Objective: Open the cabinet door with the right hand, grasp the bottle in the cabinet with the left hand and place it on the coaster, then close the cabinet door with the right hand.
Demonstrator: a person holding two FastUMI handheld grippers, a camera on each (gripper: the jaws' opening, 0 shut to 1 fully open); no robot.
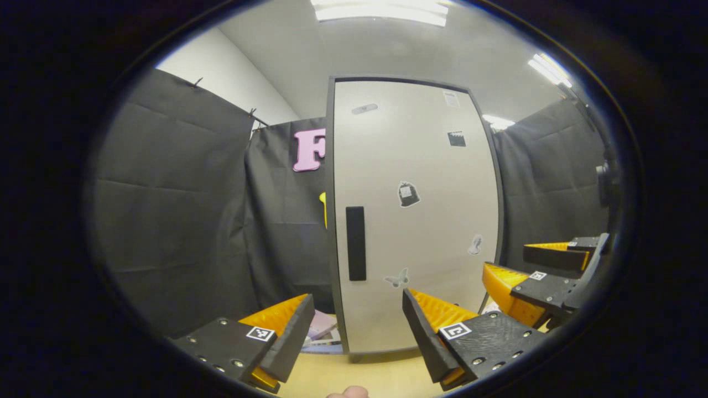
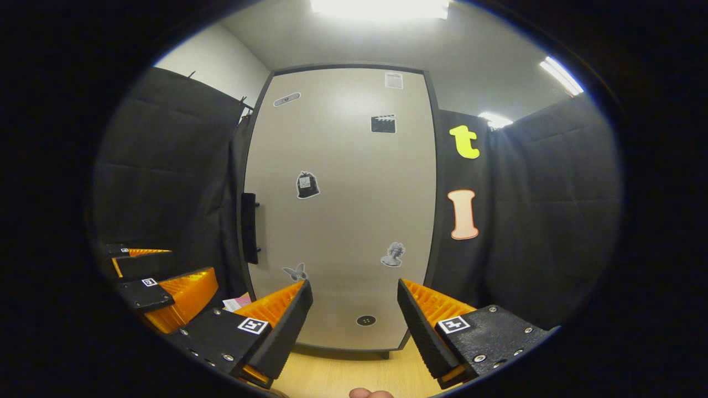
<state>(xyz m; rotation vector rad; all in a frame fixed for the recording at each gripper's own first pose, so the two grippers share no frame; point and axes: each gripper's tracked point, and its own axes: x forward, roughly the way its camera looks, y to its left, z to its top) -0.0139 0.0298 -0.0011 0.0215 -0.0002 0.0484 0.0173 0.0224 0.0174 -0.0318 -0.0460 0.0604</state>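
Observation:
A tall beige cabinet (image 1: 415, 210) with a dark frame stands shut ahead on the wooden table; its door (image 2: 343, 210) carries several stickers. A black vertical handle (image 1: 355, 243) sits at the door's left edge, also seen side-on as the handle (image 2: 249, 228) in the right gripper view. My left gripper (image 1: 357, 326) is open, empty, short of the door. My right gripper (image 2: 354, 315) is open and empty too, facing the door's lower middle. The right gripper (image 1: 545, 276) appears at the right of the left gripper view; the left gripper (image 2: 152, 276) appears at the left of the right gripper view.
Black cloth walls close in on both sides and behind the cabinet. The light wooden tabletop (image 1: 354, 376) runs under both grippers. Some pink and white flat items (image 1: 323, 331) lie on the table left of the cabinet's base. A fingertip (image 2: 369, 393) pokes in at the bottom edge.

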